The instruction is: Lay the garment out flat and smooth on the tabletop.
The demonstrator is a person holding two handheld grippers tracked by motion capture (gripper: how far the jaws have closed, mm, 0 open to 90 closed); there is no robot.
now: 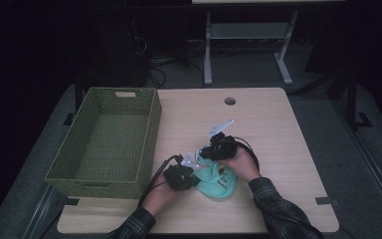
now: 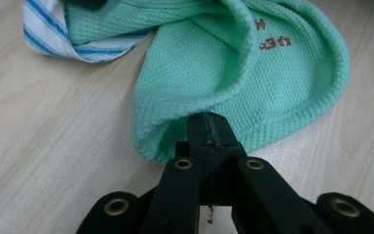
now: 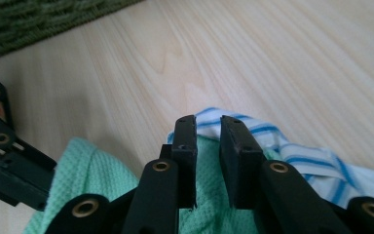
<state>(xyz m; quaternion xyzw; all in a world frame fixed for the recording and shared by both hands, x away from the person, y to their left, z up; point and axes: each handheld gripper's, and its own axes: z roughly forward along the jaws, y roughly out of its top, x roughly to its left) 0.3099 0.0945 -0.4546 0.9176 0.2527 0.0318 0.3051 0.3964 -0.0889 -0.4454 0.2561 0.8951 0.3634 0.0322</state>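
Item one, far left: green woven basket (image 1: 104, 144), nothing in it yet. Beside it on the desk (image 1: 278, 149), my left gripper (image 2: 209, 127), jaws clenched on the near hem of the green cloth (image 2: 253, 83), forearm low and level. Right gripper (image 3: 208, 129) angled down over the cloth's striped lining (image 3: 292, 156), jaws slightly parted, not gripping. Folding underway; binning outstanding, I judge.

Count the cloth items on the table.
2: a green cloth pinched by the left gripper, and a blue-striped white cloth tucked against it. More may be hidden underneath.
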